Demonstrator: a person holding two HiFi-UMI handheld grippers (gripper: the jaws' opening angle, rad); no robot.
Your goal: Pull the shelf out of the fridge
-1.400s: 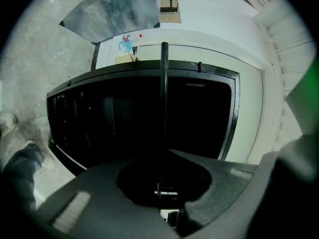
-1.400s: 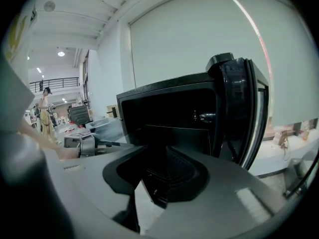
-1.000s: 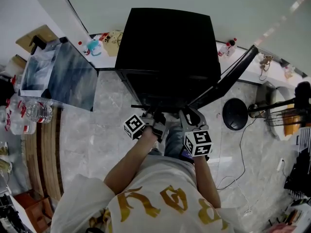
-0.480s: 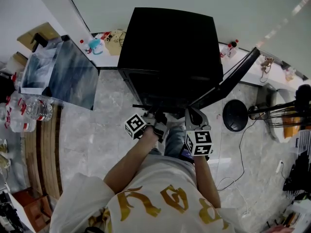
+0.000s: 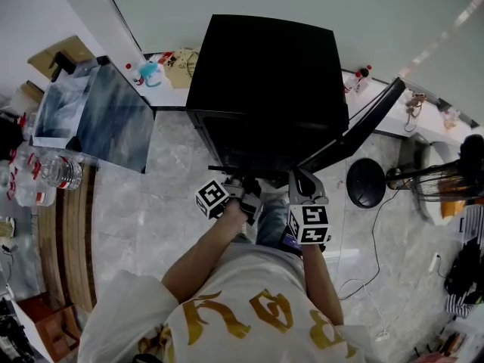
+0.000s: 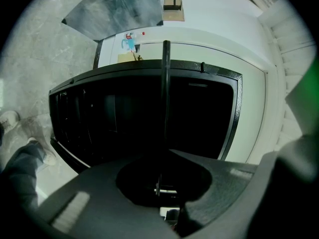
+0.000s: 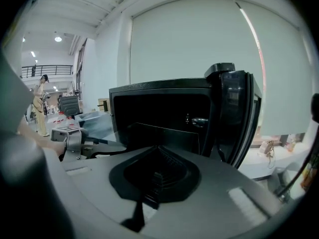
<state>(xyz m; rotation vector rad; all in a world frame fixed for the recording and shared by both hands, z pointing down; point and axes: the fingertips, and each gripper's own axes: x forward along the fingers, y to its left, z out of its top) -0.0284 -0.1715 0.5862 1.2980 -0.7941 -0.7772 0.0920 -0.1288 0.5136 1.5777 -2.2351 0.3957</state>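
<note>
The black fridge (image 5: 265, 74) stands open, its door (image 5: 355, 123) swung out to the right. A thin dark shelf (image 5: 227, 168) shows at the mouth of the fridge. My left gripper (image 5: 243, 181) is shut on the shelf's front edge. In the left gripper view the shelf (image 6: 165, 93) is edge-on, a dark line running into the closed left gripper (image 6: 162, 183). My right gripper (image 5: 297, 180) holds the same edge further right. From there the shelf (image 7: 164, 136) lies flat, reaching out of the fridge (image 7: 159, 108) into the shut right gripper (image 7: 157, 171).
A glass pane (image 5: 98, 116) leans at the left beside water bottles (image 5: 53, 174). A round black fan base (image 5: 367, 178) and a cable (image 5: 374, 255) lie on the marble floor to the right. The person's shoe (image 6: 10, 119) is near the fridge's foot.
Almost nothing: both grippers stay on the shelf's front edge at the fridge mouth. The head view has shifted slightly.
</note>
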